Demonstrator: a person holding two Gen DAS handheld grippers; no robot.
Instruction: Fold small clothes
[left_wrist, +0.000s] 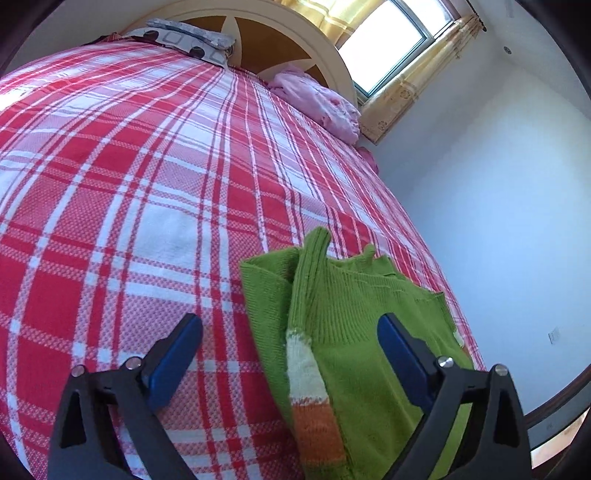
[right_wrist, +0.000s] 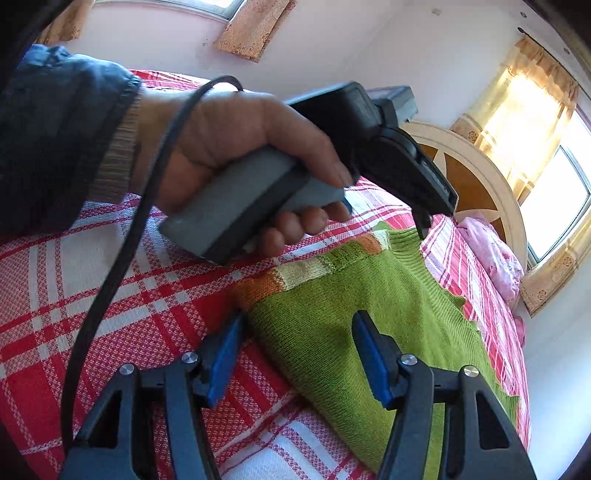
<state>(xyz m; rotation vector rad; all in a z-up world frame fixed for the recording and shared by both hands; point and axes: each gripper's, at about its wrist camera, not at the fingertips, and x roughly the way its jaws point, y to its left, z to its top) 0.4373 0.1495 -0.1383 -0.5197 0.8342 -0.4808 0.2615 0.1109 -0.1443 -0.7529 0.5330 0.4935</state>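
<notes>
- Your left gripper (left_wrist: 290, 354) has its jaws spread very wide. Nothing is held in it. The folded edge of the soft green knitted sweater with an orange and cream striped sleeve (left_wrist: 354, 332) lies between the two blue pads.
- Your right gripper (right_wrist: 295, 354) has its jaws about half open. They sit over the green knit and do not pinch it, so it holds nothing too.
- If you close a gripper now, you might grab the red and white checked bed cover (left_wrist: 129, 221) along with the sweater. Then the cover would lift up and spoil the fold.
- The sweater lies near the side edge of the bed. A hard pull toward that edge could drag it off.
- The black cable (right_wrist: 122, 251) by your left hand (right_wrist: 229, 144) hangs close to the knit. It could catch on it.
- The sweater looks partly folded. The striped sleeve is laid over the body, and the ribbed neck points toward the pink bundle of cloth (left_wrist: 317, 103) at the head of the bed.
- The knit is thick and stretchy, so a fold may spring back open.
</notes>
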